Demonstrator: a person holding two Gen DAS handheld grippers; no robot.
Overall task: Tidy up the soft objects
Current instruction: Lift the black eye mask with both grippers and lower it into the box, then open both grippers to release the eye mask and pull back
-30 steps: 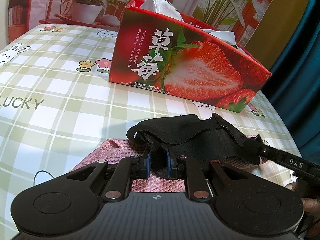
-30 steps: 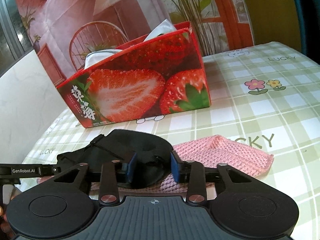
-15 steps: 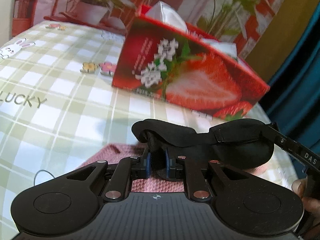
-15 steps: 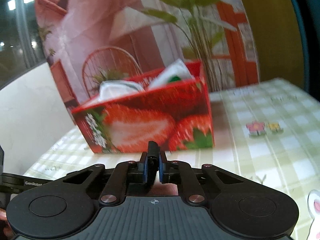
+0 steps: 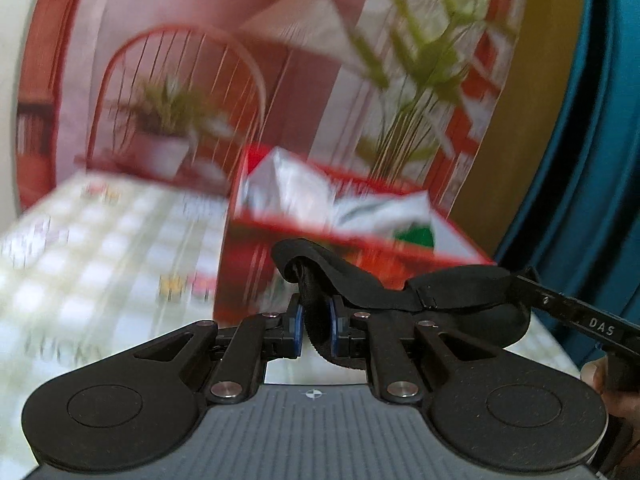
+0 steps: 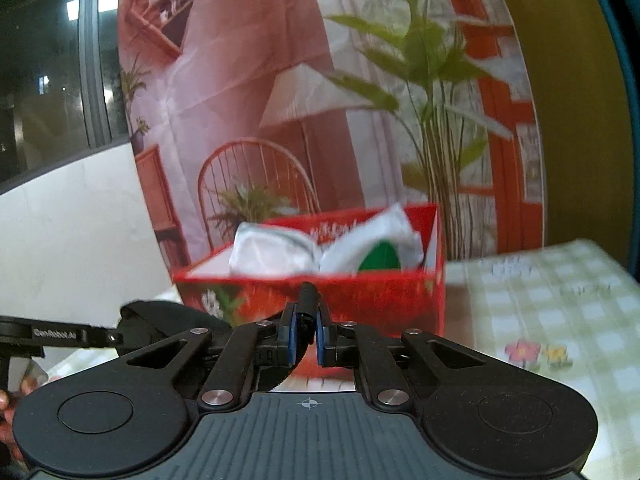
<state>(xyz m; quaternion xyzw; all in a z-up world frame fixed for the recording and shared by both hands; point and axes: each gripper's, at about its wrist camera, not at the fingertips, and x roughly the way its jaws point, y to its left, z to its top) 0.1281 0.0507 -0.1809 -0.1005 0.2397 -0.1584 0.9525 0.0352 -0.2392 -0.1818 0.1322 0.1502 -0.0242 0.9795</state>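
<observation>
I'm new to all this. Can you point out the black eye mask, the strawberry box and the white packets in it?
black eye mask [image 5: 460, 288], left wrist view, padded front
strawberry box [image 6: 380, 300], right wrist view, front wall
white packets [image 6: 272, 252], right wrist view, left packet

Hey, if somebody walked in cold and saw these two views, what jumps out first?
Both grippers pinch one black eye mask, held up off the table: the left gripper at one end, the right gripper at the other. Straight behind it stands the red strawberry box, open-topped with white packets poking out.
</observation>
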